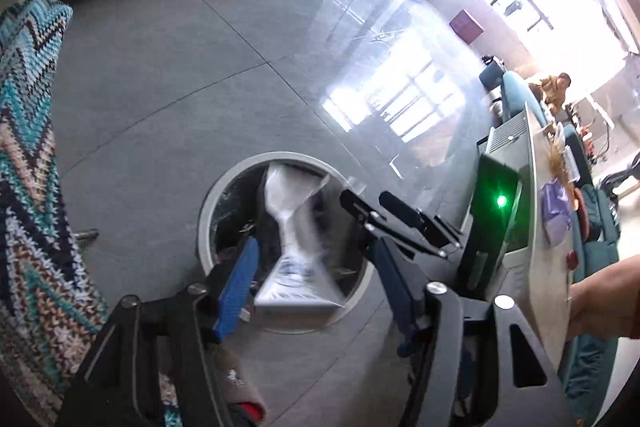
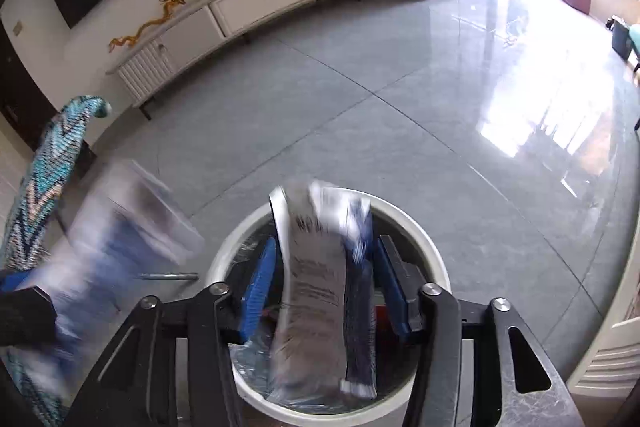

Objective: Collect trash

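grey tiled floor under a round white bin. right gripper, released, straddles a crumpled printed wrapper above it; left gripper, released, straddles a blurred white plastic pack.

Window glare — motion blur, fisheye

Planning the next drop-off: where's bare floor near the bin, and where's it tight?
Free: the grey tiled floor between the round white trash bin and the long white drawer cabinet, and out toward the bright window side. Crowded: the bin mouth, filled by a printed plastic wrapper, and the bin's left, beside the zigzag knitted throw.
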The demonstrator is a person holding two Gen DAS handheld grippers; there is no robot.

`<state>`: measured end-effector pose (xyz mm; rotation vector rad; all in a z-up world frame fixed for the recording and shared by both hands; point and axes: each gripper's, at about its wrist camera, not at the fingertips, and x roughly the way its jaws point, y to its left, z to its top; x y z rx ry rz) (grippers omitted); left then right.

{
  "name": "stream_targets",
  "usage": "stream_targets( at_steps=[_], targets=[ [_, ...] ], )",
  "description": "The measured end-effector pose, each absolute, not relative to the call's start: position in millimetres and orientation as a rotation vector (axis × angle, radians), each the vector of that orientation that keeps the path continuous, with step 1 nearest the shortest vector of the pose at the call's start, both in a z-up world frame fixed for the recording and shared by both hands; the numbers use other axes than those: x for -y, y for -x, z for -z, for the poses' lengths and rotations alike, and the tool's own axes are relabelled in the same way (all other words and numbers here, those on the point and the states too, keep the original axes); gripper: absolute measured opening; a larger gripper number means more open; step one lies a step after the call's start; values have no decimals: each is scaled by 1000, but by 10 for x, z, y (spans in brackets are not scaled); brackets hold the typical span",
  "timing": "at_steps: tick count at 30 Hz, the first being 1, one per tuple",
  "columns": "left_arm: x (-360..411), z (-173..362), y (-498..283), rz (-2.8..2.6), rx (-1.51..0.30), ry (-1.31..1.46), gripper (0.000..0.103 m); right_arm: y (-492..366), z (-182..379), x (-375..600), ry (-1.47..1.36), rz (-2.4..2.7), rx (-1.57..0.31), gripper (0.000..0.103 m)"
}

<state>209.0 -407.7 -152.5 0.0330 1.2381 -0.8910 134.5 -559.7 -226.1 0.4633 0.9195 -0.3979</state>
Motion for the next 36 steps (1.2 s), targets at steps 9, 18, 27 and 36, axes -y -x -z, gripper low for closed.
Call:
stream_targets(
  at_steps=[9, 18, 27, 36],
  targets=[
    [3804, 1314, -2157, 902, -1191, -9, 66, -1099, 2041, 5551, -447, 454, -884, 58],
    [2762, 672, -1943, 730, -937, -99, 66, -1125, 1116, 4687, -251, 365, -733, 73],
    [1273, 212, -1566, 458, -733, -63, 72, -1120, 345, 3243, -75, 156, -596, 83],
    [149, -151, -1220, 151, -592, 16, 76, -1022, -83, 2115, 59, -3, -514, 91]
  ],
)
